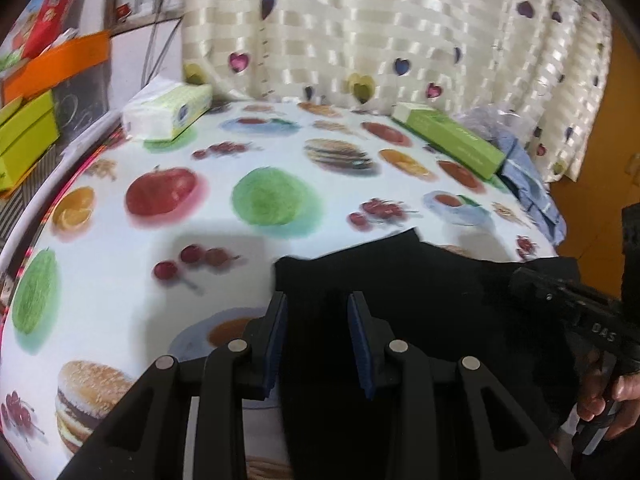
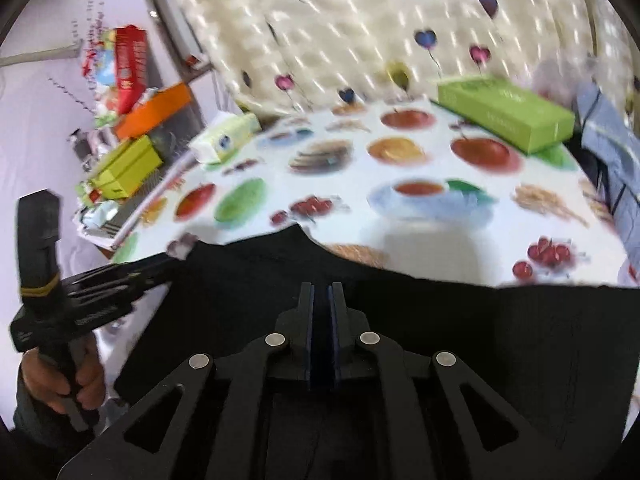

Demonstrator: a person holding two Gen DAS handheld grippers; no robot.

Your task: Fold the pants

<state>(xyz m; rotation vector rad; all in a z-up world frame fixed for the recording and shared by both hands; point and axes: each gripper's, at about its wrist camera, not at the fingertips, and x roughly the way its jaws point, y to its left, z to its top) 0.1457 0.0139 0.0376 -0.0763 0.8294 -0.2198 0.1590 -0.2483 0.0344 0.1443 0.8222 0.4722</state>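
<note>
Two views share one landmark, the black cloth pants (image 1: 400,280), lying limp and matte on the near part of the glossy fruit-printed tablecloth (image 1: 120,248). Only my left camera shows the white soft tissue pack (image 1: 168,110) sharply, far beyond the pants; my right camera alone shows my left hand (image 2: 60,380) gripping its handle. My left gripper (image 1: 318,308) stands partly apart, blue pads over the pants' left edge; whether they pinch it I cannot tell. My right gripper (image 2: 322,292) is pressed together above the dark fabric, any pinched fold indiscernible.
</note>
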